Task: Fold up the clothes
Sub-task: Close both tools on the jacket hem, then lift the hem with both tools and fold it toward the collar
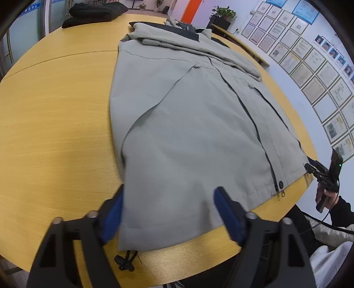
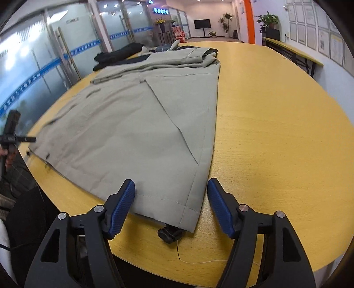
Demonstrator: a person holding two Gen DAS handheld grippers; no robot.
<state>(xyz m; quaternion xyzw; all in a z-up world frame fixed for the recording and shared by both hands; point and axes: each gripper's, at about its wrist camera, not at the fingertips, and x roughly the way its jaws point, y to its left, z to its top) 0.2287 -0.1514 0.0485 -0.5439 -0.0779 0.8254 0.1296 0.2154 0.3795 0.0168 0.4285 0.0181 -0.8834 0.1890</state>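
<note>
A light grey-green jacket (image 1: 188,124) lies flat on the yellow wooden table (image 1: 55,115), sleeves folded across its upper part, hem toward me. My left gripper (image 1: 168,212) is open, its blue pads straddling the hem's left corner just above the cloth. In the right wrist view the same jacket (image 2: 137,124) lies on the table (image 2: 276,133). My right gripper (image 2: 171,199) is open over the hem's right corner, above a black cord stopper (image 2: 169,234). The right gripper also shows in the left wrist view (image 1: 327,177); the left gripper shows in the right wrist view (image 2: 11,137).
Dark clothes (image 1: 95,13) lie piled at the table's far end. A black cord stopper (image 1: 125,261) hangs from the hem near the table's front edge. Framed papers (image 1: 309,66) cover the right wall. A side bench (image 2: 292,53) with a plant stands by it.
</note>
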